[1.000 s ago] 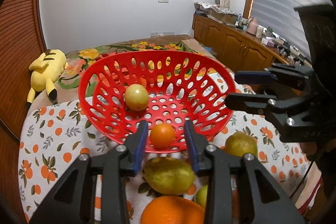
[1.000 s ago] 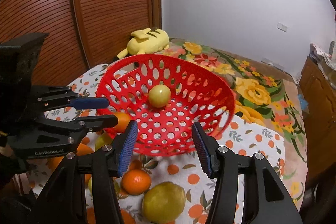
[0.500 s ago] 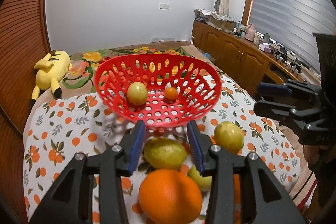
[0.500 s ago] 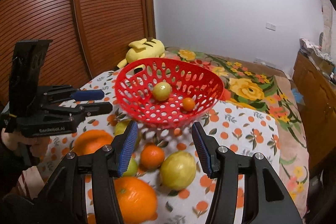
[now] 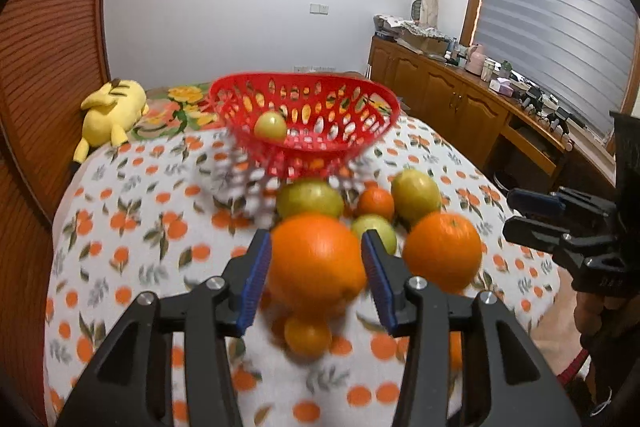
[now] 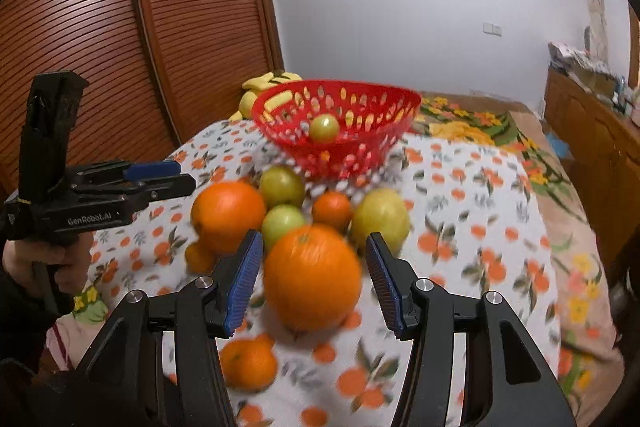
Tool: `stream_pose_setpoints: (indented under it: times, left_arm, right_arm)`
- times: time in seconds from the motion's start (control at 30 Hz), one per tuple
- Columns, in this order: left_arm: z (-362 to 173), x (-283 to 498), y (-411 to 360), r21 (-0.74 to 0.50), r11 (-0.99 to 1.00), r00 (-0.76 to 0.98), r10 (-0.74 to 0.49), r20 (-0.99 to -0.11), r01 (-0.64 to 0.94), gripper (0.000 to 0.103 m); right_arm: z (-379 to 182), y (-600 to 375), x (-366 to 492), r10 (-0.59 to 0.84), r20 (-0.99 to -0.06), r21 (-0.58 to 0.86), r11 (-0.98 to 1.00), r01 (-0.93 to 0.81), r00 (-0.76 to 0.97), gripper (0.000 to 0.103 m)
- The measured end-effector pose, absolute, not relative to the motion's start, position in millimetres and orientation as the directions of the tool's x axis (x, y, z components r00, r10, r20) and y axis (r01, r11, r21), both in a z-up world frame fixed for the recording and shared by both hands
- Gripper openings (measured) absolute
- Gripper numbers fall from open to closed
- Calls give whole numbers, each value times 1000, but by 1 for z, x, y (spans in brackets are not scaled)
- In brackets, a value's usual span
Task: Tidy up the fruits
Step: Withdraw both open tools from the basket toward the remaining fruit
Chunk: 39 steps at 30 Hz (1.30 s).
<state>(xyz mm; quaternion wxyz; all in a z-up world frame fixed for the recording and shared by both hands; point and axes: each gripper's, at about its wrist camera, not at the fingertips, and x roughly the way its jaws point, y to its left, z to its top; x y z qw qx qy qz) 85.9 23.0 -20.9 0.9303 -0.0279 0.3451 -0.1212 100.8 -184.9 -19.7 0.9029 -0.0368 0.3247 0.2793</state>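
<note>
A red perforated basket (image 5: 352,143) (image 6: 360,151) stands at the far side of the table with a yellow-green fruit (image 5: 271,125) (image 6: 324,127) in it. Several oranges and green-yellow fruits lie in a cluster in front of it. My left gripper (image 5: 316,273) is open, its jaws on either side of a big orange (image 5: 316,263) with no visible grip. My right gripper (image 6: 314,275) is open around another big orange (image 6: 312,275), which also shows in the left wrist view (image 5: 442,251). Both views are motion-blurred.
The table wears an orange-print cloth (image 5: 132,227). A yellow plush toy (image 5: 110,107) lies at the far left by a wooden slatted wall (image 6: 120,27). Wooden cabinets (image 5: 448,95) with clutter run along the right. Small oranges (image 5: 307,335) (image 6: 248,363) lie near the front.
Both grippers have pulled back from the basket and dropped low toward the fruit cluster. Each now has a big orange between its open jaws. The small orange released into the basket is no longer visible.
</note>
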Motion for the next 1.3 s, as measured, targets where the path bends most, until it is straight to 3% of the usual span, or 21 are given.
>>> stream_pose_setpoints:
  times: [0.6,1.23,1.3]
  left_arm:
    - [-81,62,20,-149,973,659,-228,-717,176,46]
    - [-103,77,17,-154,976,628,-218,-747,155,46]
    - [-103,77,17,-158,975,628,-220,-746,154,36]
  right_arm:
    - [-70,-169,66,494,-668,158,825,-542,557,55]
    - [-92,-154,65,504,-712,176,802,-571,488,55]
    - [-94,-154,65,504,-718,179,801,-571,481,55]
